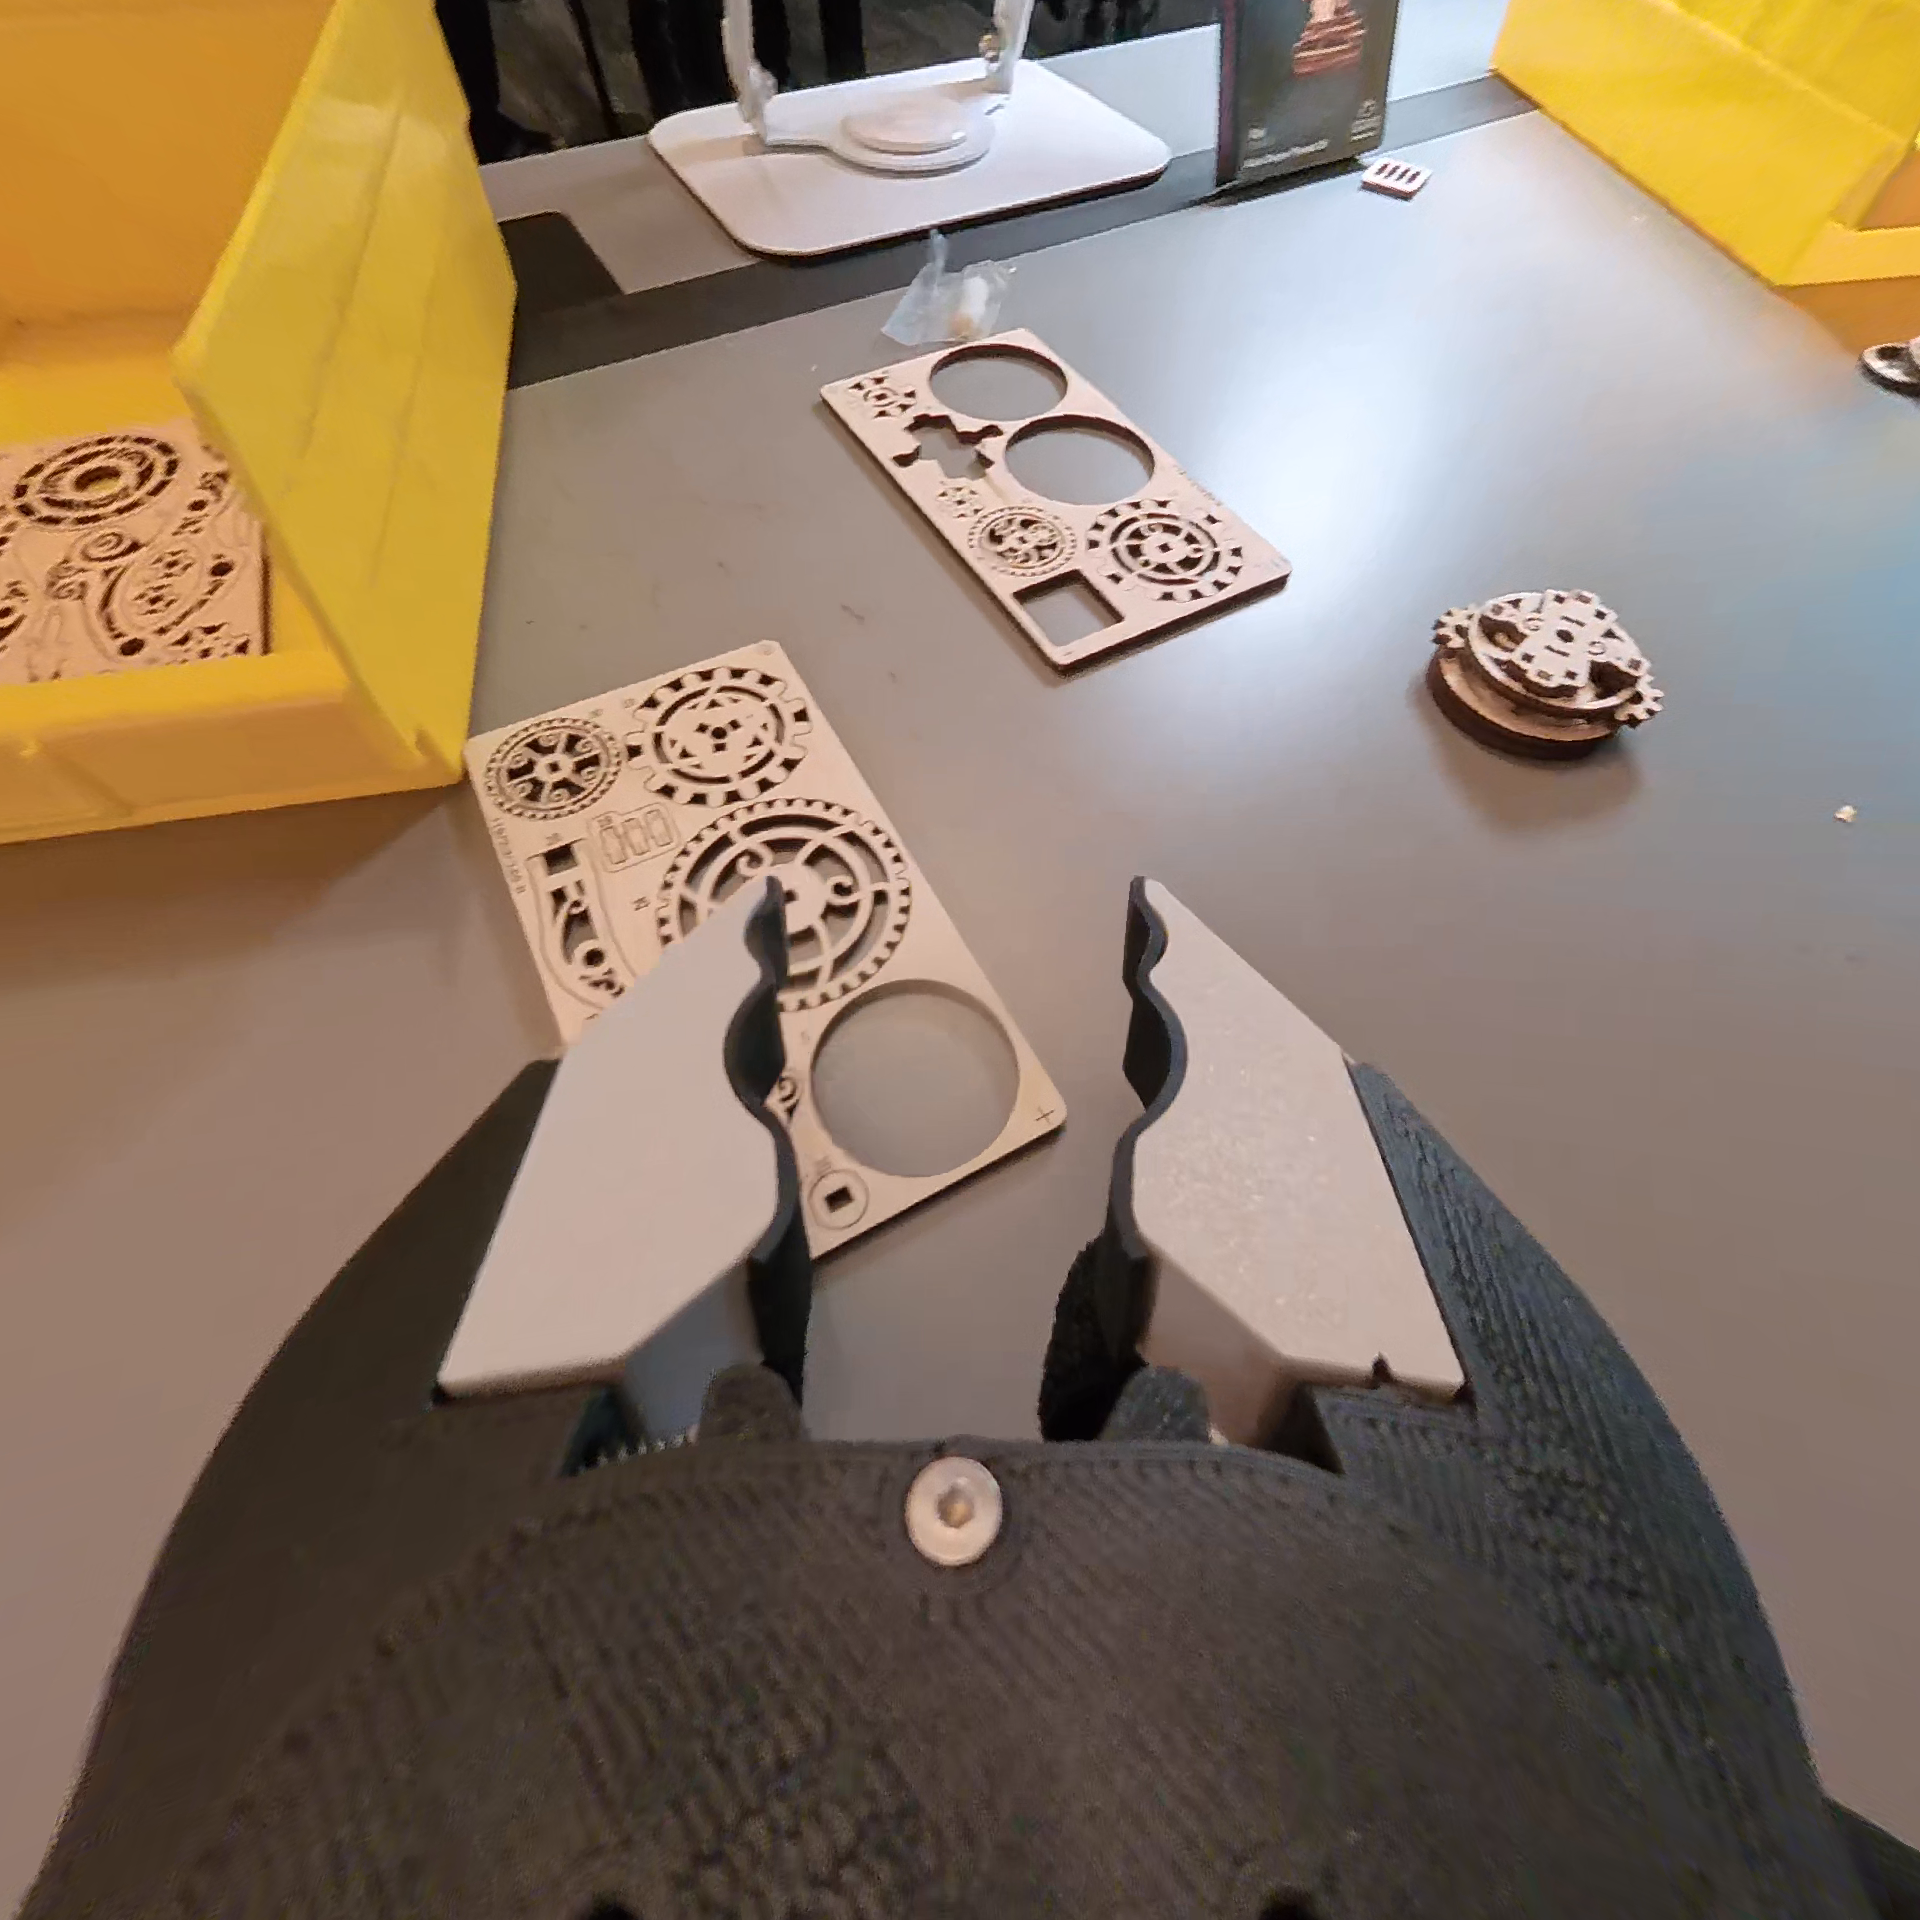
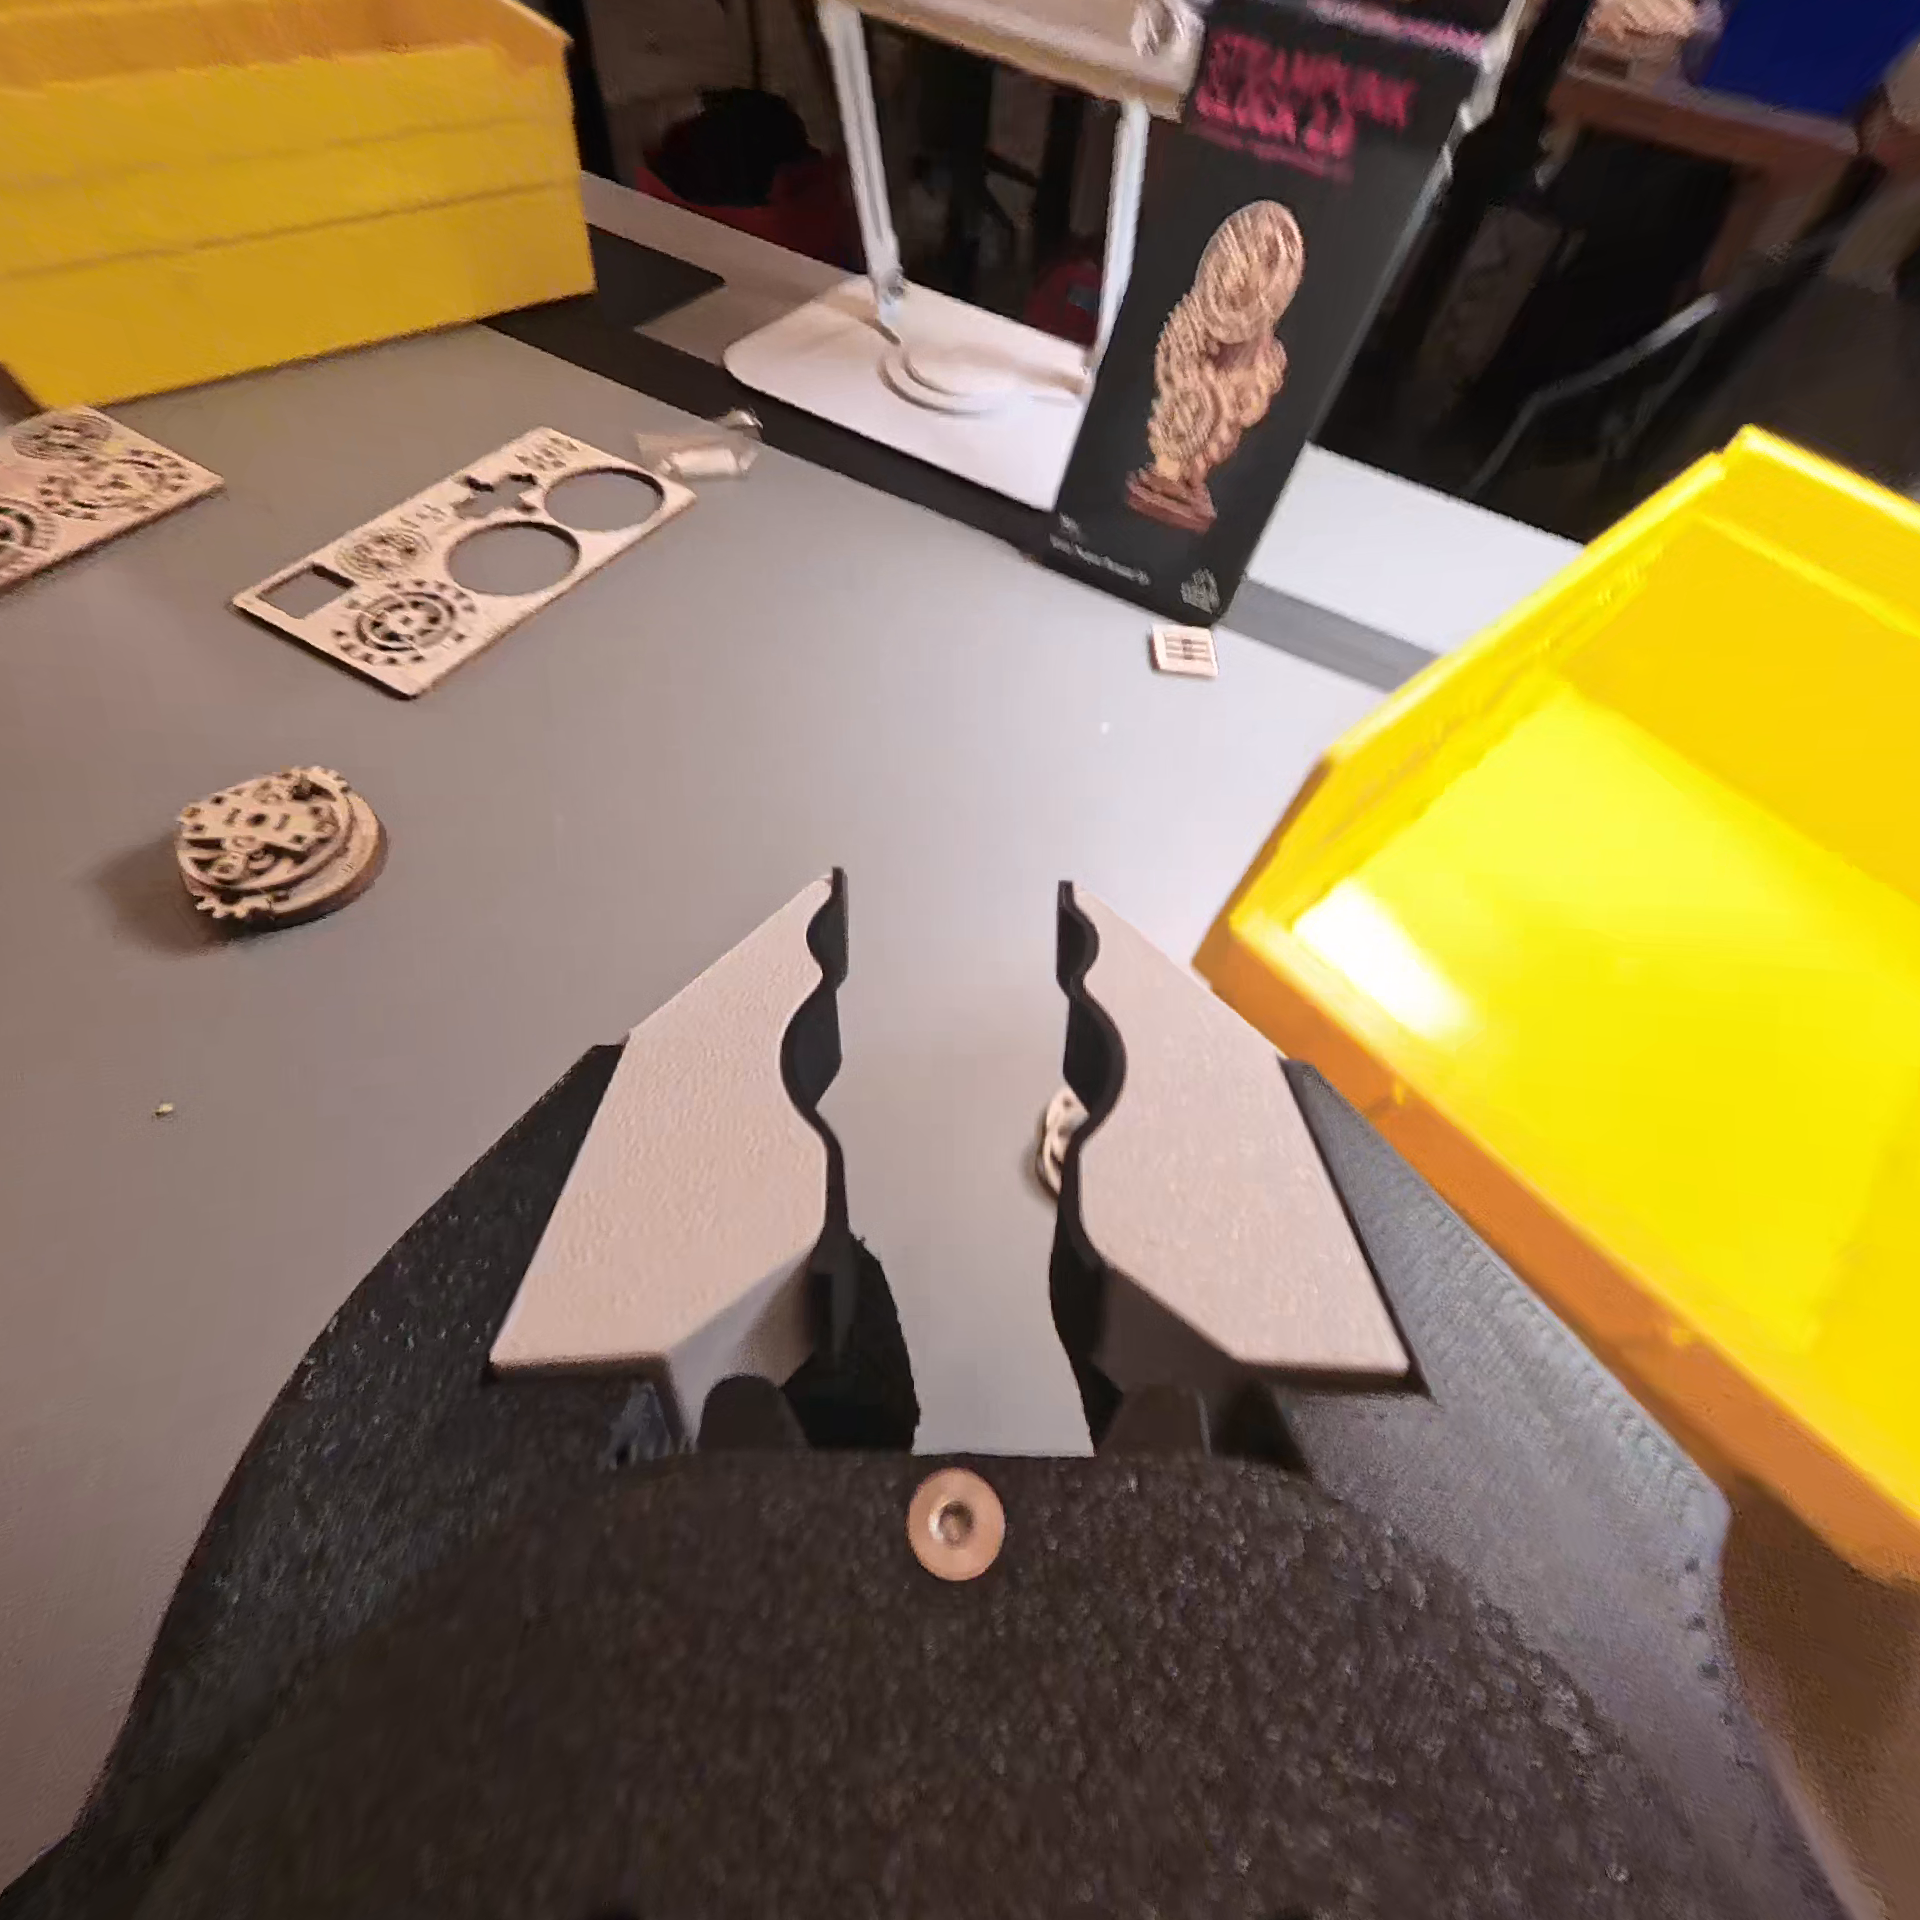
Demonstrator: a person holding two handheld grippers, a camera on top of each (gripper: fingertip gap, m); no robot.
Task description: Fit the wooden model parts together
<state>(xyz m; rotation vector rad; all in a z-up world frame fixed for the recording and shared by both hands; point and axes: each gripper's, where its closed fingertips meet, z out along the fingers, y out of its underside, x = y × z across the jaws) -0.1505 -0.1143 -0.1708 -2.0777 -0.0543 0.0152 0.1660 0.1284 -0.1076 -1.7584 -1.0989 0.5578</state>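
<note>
My left gripper (image 1: 951,894) hangs over the grey counter (image 1: 1351,987) with its jaws wide and nothing in them. Its left tip is above a wooden parts sheet (image 1: 727,831). A second sheet (image 1: 1049,499) lies farther off. The built gear piece (image 1: 1538,675) sits well apart, to the right. My right gripper (image 2: 951,883) has its jaws wide too, empty, beside a yellow bin (image 2: 1610,1039). A small wooden bit (image 2: 1055,1138) peeks out under its right finger, maybe a gear.

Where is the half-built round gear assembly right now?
The gear assembly lies alone on the grey table: far right in the left wrist view, right of the punched-out sheet; left in the right wrist view.
</note>
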